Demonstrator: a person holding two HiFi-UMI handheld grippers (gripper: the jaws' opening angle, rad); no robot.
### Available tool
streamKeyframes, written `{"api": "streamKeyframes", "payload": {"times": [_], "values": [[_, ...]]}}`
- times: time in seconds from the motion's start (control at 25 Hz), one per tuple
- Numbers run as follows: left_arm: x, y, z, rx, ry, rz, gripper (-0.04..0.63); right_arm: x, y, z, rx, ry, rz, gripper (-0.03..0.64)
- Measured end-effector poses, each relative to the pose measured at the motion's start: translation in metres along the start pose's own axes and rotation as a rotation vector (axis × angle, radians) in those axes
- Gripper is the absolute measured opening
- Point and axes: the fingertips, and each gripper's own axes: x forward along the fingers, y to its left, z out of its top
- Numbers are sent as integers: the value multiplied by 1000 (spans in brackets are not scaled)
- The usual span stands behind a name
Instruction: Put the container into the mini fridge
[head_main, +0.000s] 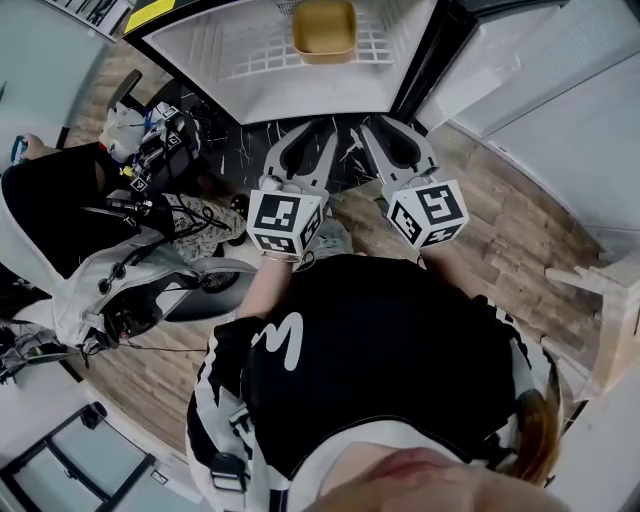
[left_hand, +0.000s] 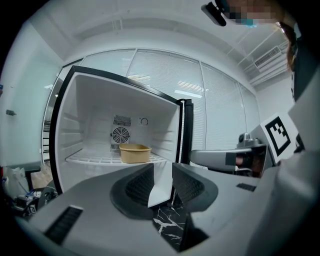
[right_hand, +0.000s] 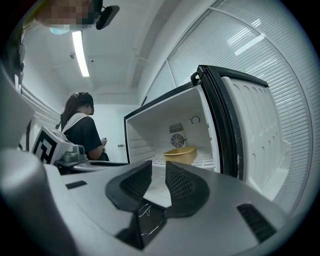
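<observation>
- Fingers of the left gripper and those of the right gripper stood partly apart in the head view and held nothing. Both grippers pointed at the open mini fridge. The tan container sat on the wire shelf inside, well clear of both grippers.
- Seen from the left gripper view, the jaws were a narrow gap apart with only the fridge's lower edge and black marbled floor showing between them. The container rested on the shelf in front of the round rear vent.
- From the right gripper view, that gripper's jaws also left a narrow empty gap. The container lay beyond them on the shelf, and the fridge door hung open at right. A person in a dark top stood at left.
</observation>
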Motion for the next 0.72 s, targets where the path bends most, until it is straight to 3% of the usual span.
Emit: {"api": "streamKeyframes", "payload": {"times": [0.72], "values": [[-24,-17,-5,1,-19,34,56,-25,14,-7,9,-1,31,61]]}}
